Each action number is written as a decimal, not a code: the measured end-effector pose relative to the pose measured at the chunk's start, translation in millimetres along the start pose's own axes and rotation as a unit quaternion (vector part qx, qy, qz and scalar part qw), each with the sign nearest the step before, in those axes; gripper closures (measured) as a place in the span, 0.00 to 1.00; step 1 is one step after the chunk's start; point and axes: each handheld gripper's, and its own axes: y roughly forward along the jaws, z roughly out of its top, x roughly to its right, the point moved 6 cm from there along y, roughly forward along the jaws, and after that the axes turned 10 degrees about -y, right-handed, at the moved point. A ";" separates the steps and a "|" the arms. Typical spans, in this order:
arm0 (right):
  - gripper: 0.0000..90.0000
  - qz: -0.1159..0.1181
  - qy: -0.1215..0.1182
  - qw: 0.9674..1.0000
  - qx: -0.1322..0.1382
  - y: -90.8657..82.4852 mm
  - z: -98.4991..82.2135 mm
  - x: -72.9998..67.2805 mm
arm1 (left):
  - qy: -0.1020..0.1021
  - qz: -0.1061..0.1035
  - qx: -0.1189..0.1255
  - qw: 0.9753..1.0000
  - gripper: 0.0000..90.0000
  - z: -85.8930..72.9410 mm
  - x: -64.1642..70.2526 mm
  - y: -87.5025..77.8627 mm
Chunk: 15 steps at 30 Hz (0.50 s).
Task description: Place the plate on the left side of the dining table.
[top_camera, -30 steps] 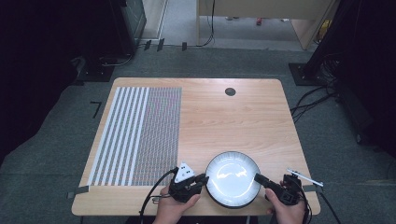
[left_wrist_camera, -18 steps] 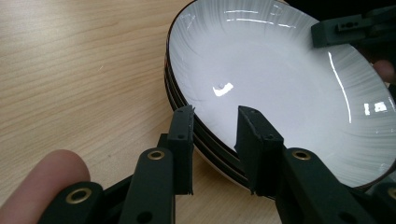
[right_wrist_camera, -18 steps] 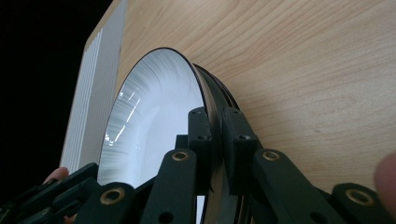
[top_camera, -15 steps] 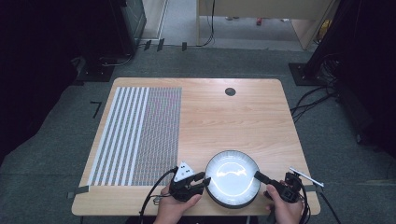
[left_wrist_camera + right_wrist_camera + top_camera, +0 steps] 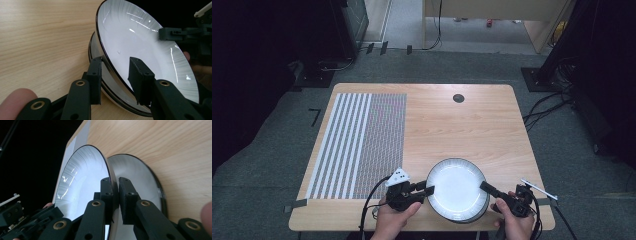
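Two white plates with dark rims sit stacked near the table's front edge. The top plate (image 5: 457, 189) (image 5: 140, 42) (image 5: 80, 182) is tilted up off the lower plate (image 5: 120, 97) (image 5: 140, 177). My right gripper (image 5: 484, 186) (image 5: 115, 187) is shut on the top plate's right rim, its pads pinching the thin edge. My left gripper (image 5: 428, 190) (image 5: 115, 72) stands at the plate's left rim. Its jaws have just been opening, and the rim now passes between them with a gap beside the pads.
A grey and white striped mat (image 5: 357, 140) covers the left part of the wooden table (image 5: 472, 125). A small black round spot (image 5: 458, 98) lies near the far edge. Both hands reach in over the front edge, cables trailing.
The left gripper's jaws have parted a little at the plate's left rim. Both hands and the plates have barely shifted.
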 end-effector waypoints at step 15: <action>0.91 0.023 -0.016 1.000 0.000 22.9 9.4 -38.4 | -0.015 0.025 0.026 0.999 0.78 24.7 -16.8 -33.4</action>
